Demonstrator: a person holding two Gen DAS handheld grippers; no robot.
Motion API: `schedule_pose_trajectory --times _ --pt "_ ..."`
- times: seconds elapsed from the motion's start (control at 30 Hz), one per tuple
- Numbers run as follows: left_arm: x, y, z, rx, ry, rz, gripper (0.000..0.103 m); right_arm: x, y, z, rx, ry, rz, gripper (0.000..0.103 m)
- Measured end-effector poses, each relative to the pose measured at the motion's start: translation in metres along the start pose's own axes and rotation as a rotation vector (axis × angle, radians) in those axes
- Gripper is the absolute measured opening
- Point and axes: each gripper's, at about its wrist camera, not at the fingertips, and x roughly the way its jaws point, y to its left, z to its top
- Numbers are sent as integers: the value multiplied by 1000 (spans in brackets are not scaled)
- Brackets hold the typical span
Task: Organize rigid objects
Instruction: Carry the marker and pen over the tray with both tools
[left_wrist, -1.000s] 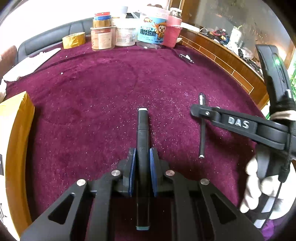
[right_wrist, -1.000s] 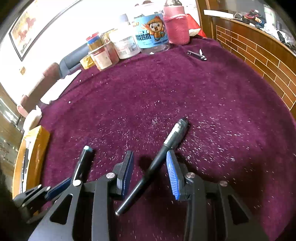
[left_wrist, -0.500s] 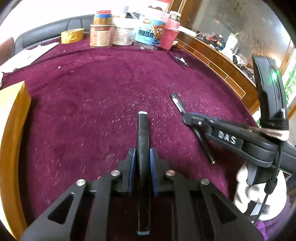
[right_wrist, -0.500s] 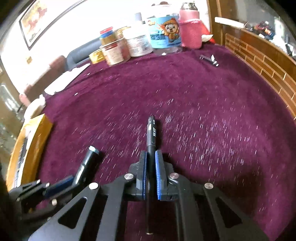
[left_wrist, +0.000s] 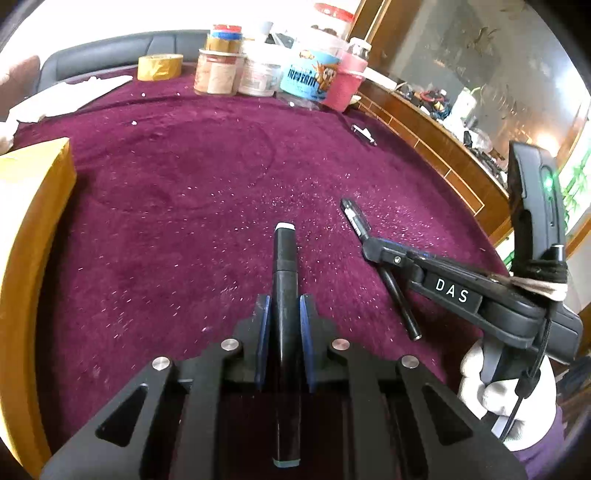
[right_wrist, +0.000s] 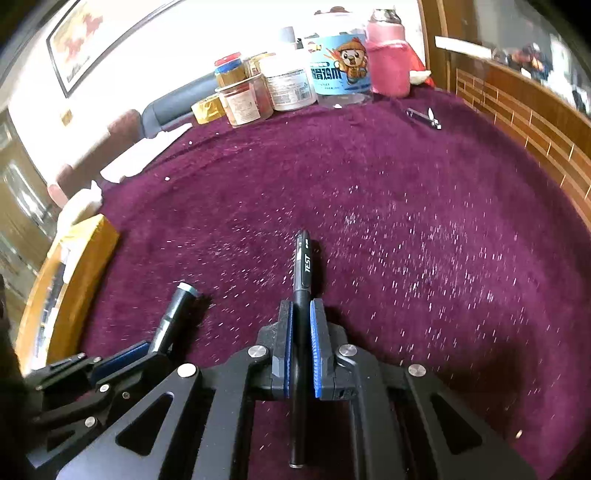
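Standing at table's (right_wrist: 369, 177) far edge: jars (right_wrist: 258, 92), contents unclear.

left tongs (left_wrist: 284, 314): clamped, tilted down | right tongs (right_wrist: 301, 325): clamped, tilted down, white-gloved hand (left_wrist: 495, 398)

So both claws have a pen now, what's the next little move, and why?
Probably lift both and carry them left toward the yellow box. The right gripper is shut on the thin pen, the left gripper on the thick marker, so nothing is left to grasp nearby. The box at the edge of the purple cloth looks like the only container, though I can't see inside it.
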Motion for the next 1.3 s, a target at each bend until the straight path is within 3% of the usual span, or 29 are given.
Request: schedule_pose_trajectory --times 0.23,0.87,1.3 --pt "-31 0 -10 -18 -61 -49 12 -23 10 -13 14 -39 58 8" --pt "-106 11 -23 -39 -235 -139 12 -78 74 -28 -92 -134 177 8" --pt "-181 57 -42 -103 -362 -147 12 -103 137 -32 -218 -169 267 8"
